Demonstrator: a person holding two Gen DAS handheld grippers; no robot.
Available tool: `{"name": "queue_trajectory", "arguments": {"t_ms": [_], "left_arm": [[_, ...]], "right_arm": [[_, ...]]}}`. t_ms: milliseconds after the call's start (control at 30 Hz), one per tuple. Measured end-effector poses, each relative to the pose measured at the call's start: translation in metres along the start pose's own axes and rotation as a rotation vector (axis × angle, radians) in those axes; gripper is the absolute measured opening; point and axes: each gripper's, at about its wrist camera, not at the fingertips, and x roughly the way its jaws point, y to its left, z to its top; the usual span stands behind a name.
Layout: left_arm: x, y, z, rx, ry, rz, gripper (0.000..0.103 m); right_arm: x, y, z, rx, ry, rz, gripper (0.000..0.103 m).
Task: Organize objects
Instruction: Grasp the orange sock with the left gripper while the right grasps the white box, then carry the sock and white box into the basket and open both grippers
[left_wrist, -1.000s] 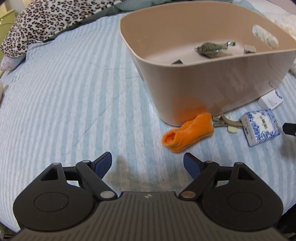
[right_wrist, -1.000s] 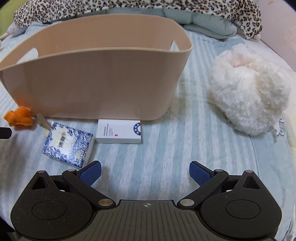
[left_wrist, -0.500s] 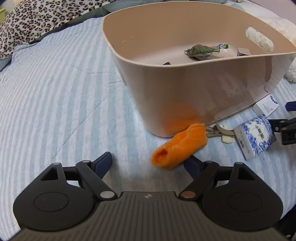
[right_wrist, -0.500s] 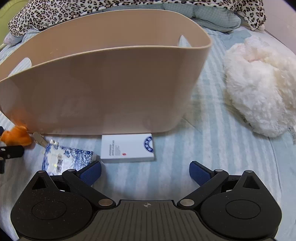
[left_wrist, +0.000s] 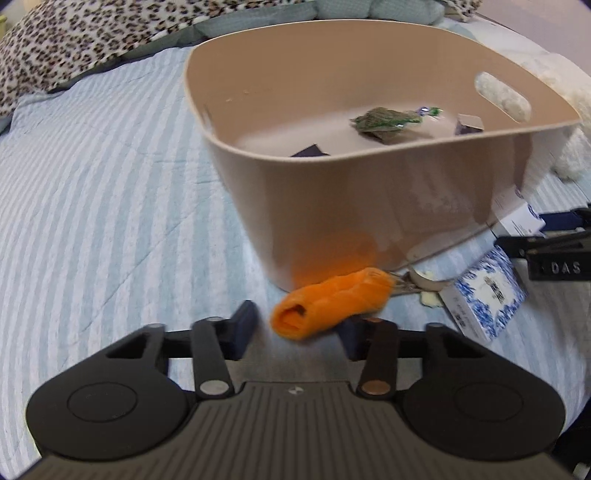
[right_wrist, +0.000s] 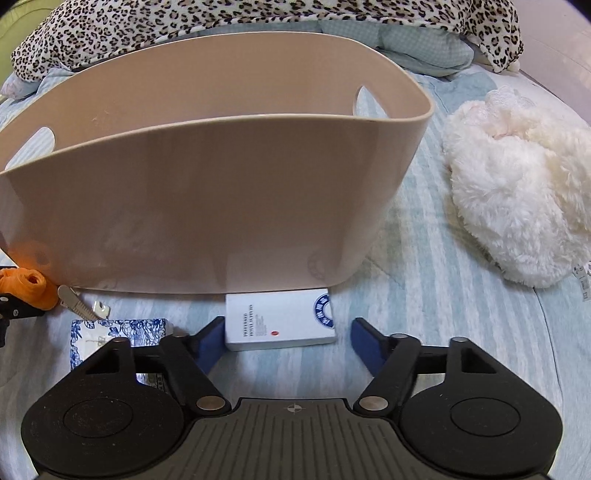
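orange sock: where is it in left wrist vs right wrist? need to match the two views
Left wrist: orange sock lies low centre, just ahead of the open left gripper, against the beige bin's near wall.
Right wrist: orange sock sits at the far left edge, by the bin's lower left corner.
Shared landmark: the blue floral tissue pack, right of the sock in both views.

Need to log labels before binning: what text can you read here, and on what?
"DAS": on the right gripper, seen from the left wrist.
White box: sideways lines and a round blue emblem, too small to read.
Blue floral pack: label blurred.
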Motion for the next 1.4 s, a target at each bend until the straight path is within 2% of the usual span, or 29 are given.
{"name": "queue_trajectory", "arguments": {"t_ms": [67, 100, 167, 633, 833, 1033, 1233, 1400], "left_arm": [[0.001, -0.001, 0.001, 0.025, -0.004, -0.012, 0.024], [0.003, 0.0, 0.003, 0.032, -0.004, -0.007, 0.017], [0.002, -0.003, 0.002, 0.039, -0.01, 0.009, 0.01], [-0.009, 0.002, -0.002, -0.002, -0.02, 0.002, 0.008], [-0.03, 0.0, -0.006, -0.011, -0.084, 0.05, 0.008], [-0.052, 0.0, -0.008, -0.029, -0.119, 0.067, 0.008], [-0.073, -0.005, -0.013, -0.052, -0.155, 0.047, 0.008], [-0.095, -0.007, -0.005, -0.053, -0.216, 0.042, 0.008]], "right_arm": [[-0.002, 0.001, -0.001, -0.008, -0.002, 0.002, 0.06], [-0.002, 0.0, -0.003, -0.011, -0.004, 0.004, 0.06], [-0.004, 0.0, -0.005, -0.013, -0.007, 0.005, 0.056], [-0.014, -0.007, -0.011, -0.001, -0.02, 0.01, 0.056], [-0.028, -0.01, -0.014, -0.012, -0.046, 0.01, 0.056], [-0.052, -0.011, -0.016, -0.021, -0.113, 0.006, 0.056], [-0.077, -0.015, -0.014, -0.016, -0.177, 0.02, 0.056], [-0.099, -0.019, -0.009, 0.001, -0.239, 0.042, 0.056]]}}
